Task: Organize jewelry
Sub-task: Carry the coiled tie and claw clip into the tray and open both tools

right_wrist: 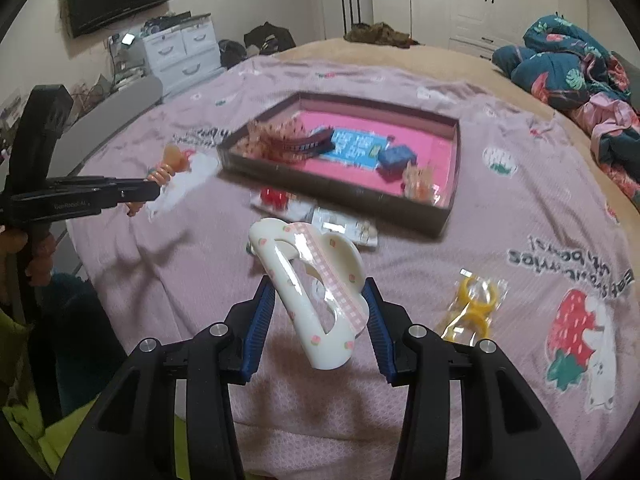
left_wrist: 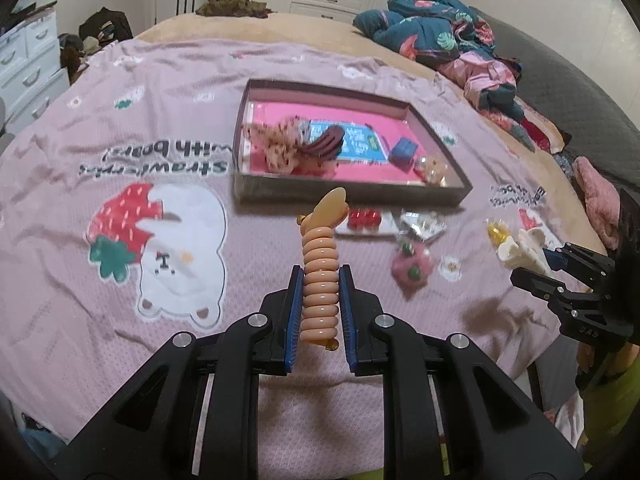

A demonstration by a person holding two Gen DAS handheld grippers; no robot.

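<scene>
- Peach-coloured coiled hair tie (left_wrist: 320,280) stands upright between the blue pads (left_wrist: 295,316) of the left gripper (left_wrist: 320,280), which is clamped on its lower coils; an amber tip shows at its bottom end and a flat peach charm at its top.
- White hair claw (right_wrist: 316,292) with small pink fruit prints and a pink checked band sits tilted in the right gripper (right_wrist: 320,300), whose fingers press it from both sides, above the pink bedspread (right_wrist: 460,240).
- Yellow rings in a clear packet (right_wrist: 474,306) lie on the bedspread just right of the right gripper.
- Small clear packets (right_wrist: 344,226), one with red pieces (left_wrist: 363,217), lie in front of the box, and a pink scrunchie (left_wrist: 412,266) lies near them.
- Farther off, the shallow open box (left_wrist: 436,196) with a pink floor holds a frilly patterned scrunchie (left_wrist: 280,144), a dark claw clip (left_wrist: 326,144), a blue card (left_wrist: 356,142), a small blue box (left_wrist: 404,152) and a blurred pale trinket (left_wrist: 431,168) in its near right corner.
- Beyond the box, crumpled floral bedding (left_wrist: 440,28) lies on the bed.
</scene>
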